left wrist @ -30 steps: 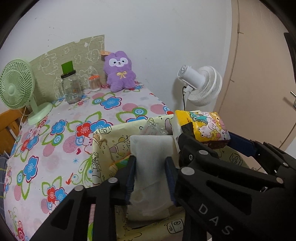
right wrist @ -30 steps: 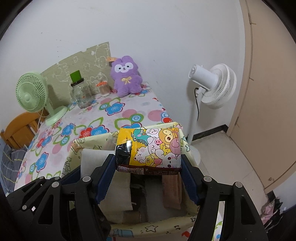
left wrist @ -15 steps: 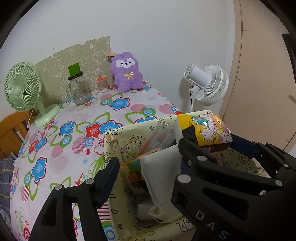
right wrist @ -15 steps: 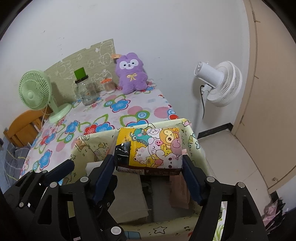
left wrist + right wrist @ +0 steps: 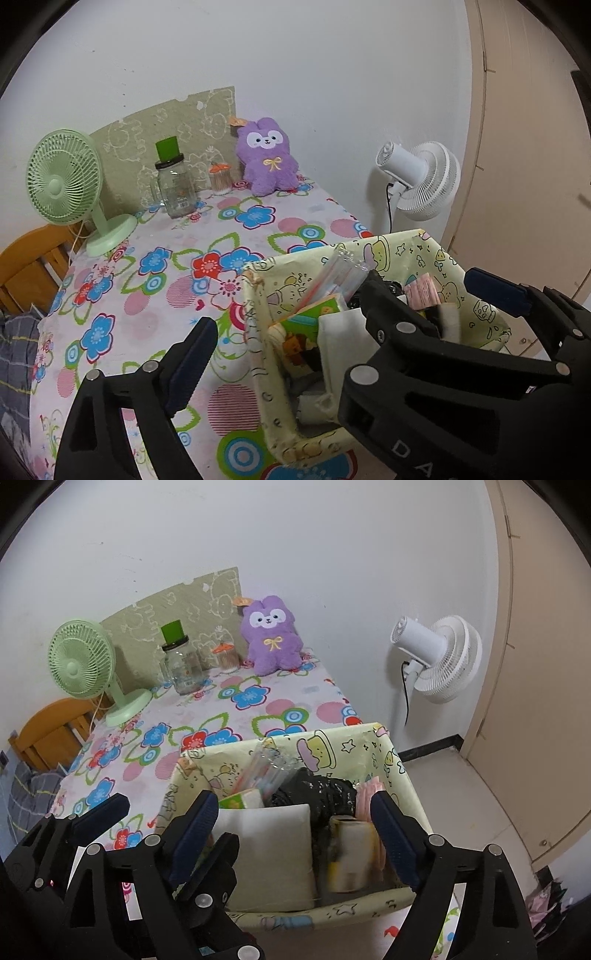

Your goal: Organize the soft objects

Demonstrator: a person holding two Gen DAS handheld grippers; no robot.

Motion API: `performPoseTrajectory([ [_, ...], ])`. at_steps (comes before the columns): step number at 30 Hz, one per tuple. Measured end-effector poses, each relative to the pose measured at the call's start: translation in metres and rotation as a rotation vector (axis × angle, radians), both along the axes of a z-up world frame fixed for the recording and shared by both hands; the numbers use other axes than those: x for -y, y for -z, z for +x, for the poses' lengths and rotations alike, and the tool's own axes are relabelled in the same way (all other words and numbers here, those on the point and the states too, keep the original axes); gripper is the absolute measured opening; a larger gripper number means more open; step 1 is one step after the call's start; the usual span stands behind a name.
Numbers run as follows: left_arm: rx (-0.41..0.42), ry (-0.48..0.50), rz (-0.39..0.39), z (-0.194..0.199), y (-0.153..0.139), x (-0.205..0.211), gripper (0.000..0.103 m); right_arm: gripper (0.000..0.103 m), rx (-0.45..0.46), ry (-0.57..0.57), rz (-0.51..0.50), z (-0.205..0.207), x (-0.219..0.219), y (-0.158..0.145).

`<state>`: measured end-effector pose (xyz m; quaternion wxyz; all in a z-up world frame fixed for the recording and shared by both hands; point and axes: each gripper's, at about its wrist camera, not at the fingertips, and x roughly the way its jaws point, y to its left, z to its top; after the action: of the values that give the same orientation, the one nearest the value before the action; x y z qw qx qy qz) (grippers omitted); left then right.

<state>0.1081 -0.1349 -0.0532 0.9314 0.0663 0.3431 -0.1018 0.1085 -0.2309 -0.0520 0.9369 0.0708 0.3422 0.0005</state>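
The left gripper (image 5: 291,343) has its fingers wide open with nothing pressed between them; they have just been opening. In the left wrist view one finger (image 5: 192,365) hangs over the flowered bench (image 5: 236,236) and the other over the fabric basket (image 5: 258,354) at the lower right of the frame. The right gripper (image 5: 295,834) also stands open, just opened further, with its fingers on either side of the basket's contents. In the right wrist view, at the lower middle, a white pillow (image 5: 273,853) and a yellow cartoon packet (image 5: 351,853), blurred, sit inside the basket, with a black bag (image 5: 314,790) behind them. A purple plush toy (image 5: 271,640) sits at the upper middle, against the wall.
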Motion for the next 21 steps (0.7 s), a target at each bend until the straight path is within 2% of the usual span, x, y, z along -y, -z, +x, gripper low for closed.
performPoseTrajectory([
  [21, 0.138, -0.088, -0.015, -0.051, -0.040, -0.053, 0.103, 0.100, 0.138, -0.076, -0.018, -0.050, -0.052, -0.045],
])
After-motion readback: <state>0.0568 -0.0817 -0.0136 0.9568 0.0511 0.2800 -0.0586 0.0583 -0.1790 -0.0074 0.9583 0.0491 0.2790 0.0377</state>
